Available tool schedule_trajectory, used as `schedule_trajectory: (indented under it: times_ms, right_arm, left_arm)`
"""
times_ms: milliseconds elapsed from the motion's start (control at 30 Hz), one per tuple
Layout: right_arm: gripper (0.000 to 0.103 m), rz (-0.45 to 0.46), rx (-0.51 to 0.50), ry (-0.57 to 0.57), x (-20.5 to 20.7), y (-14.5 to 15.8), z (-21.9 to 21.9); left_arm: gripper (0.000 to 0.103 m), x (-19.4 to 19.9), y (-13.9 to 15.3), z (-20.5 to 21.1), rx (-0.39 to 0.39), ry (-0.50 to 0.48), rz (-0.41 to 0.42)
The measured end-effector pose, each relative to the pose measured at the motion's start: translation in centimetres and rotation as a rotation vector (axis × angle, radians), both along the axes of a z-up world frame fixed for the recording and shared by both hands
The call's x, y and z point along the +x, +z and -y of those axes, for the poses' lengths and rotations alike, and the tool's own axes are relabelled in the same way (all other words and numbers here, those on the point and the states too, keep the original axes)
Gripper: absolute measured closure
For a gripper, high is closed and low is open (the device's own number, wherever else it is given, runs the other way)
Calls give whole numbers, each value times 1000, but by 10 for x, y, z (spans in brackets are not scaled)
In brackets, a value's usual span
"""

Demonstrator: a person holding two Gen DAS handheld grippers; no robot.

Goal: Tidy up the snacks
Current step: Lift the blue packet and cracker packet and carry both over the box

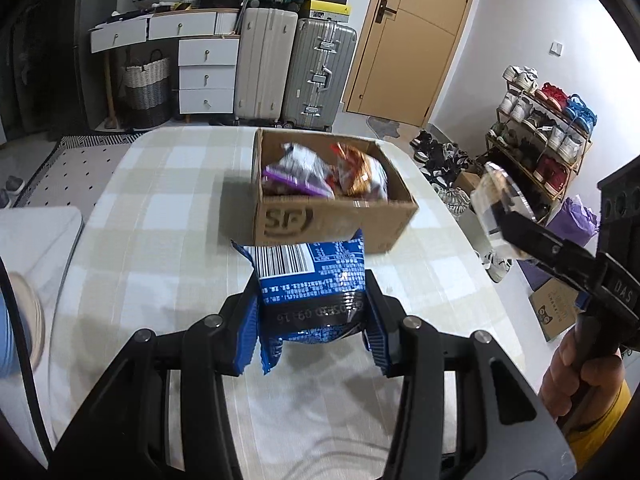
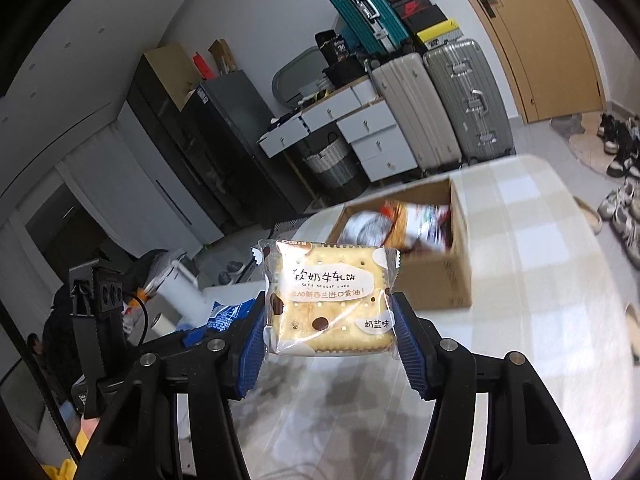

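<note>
My left gripper (image 1: 312, 316) is shut on a blue snack packet (image 1: 310, 280) with a barcode, held above the checked tablecloth just in front of a cardboard box (image 1: 336, 226). The box holds several snack bags (image 1: 320, 176). My right gripper (image 2: 330, 332) is shut on a clear-wrapped cracker packet (image 2: 328, 300) and holds it in the air in front of the same box (image 2: 436, 280). In the left wrist view the right gripper (image 1: 498, 208) shows at the right with its packet. The blue packet (image 2: 226, 314) shows at the left in the right wrist view.
The table (image 1: 160, 240) has a pale checked cloth. Behind it stand suitcases (image 1: 292, 72), white drawers (image 1: 206, 76) and a woven basket (image 1: 146, 92). A shoe rack (image 1: 548, 132) and shoes on the floor lie to the right, by a wooden door (image 1: 416, 36).
</note>
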State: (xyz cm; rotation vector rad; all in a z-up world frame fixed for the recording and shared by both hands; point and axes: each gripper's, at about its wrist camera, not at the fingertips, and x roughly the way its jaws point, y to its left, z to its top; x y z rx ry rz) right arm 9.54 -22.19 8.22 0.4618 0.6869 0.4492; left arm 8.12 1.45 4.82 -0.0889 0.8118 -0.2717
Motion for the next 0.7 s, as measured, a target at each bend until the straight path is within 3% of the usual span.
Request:
schedule_trajectory:
  times_ms: [333, 533, 700]
  right_arm:
    - [45, -7, 13, -2, 85, 19, 7]
    - [45, -28, -17, -3, 139, 17, 5]
    - [45, -70, -50, 5, 177, -2, 2]
  left_arm:
    - [61, 104, 33, 14, 40, -28, 18]
    - [61, 169, 28, 29, 53, -40, -7]
    - [61, 219, 9, 42, 42, -65, -34]
